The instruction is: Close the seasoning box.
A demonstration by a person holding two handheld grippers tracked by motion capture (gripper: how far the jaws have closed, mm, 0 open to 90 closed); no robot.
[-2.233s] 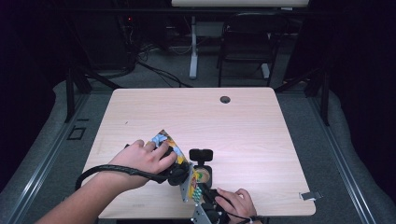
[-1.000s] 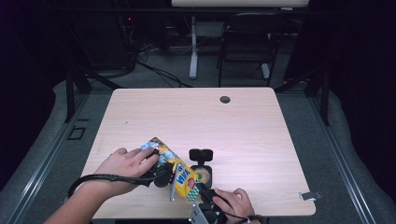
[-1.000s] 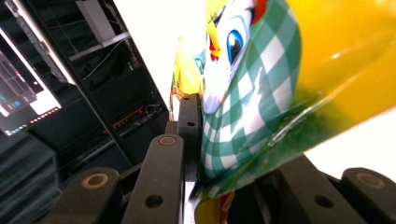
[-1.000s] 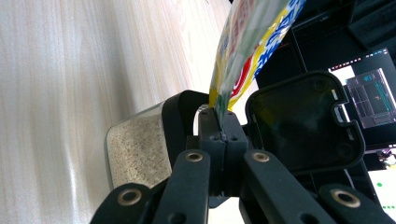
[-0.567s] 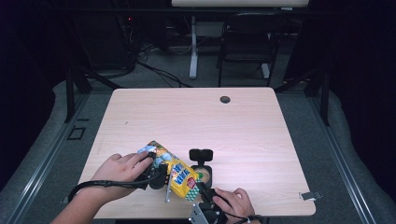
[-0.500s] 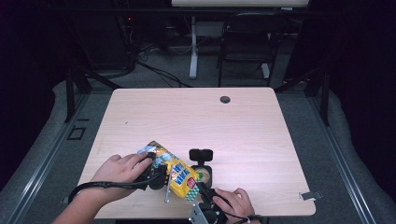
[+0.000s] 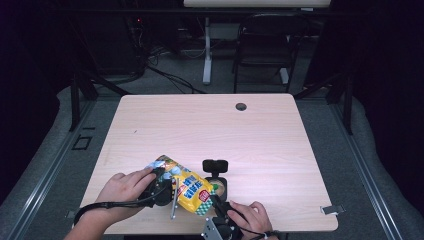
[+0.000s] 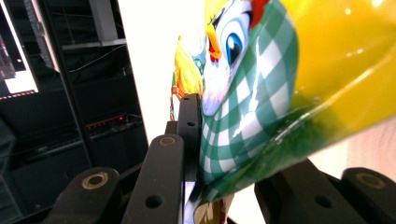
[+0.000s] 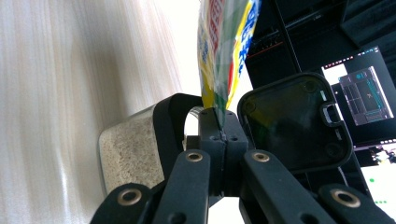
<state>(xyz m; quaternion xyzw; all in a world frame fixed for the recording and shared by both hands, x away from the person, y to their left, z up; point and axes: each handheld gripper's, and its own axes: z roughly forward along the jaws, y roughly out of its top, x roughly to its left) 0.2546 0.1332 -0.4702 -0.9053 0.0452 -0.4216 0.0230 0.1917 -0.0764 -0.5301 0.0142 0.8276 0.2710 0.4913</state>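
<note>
**Both grippers pinch the snack bag**

The right gripper (image 9: 219,126) has its jaws pressed flat together on the edge of the snack bag (image 7: 192,187). The left gripper (image 8: 233,154) clamps the bag's checked end. The bag hangs near the table (image 7: 210,130) edge at six o'clock, the rice container (image 9: 128,149) just beside it at three o'clock

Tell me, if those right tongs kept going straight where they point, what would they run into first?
The right tongs are already shut on the snack bag's edge, so the bag comes first. Just past it stands the open rice container with its black lid, though depth is hard to judge.
</note>
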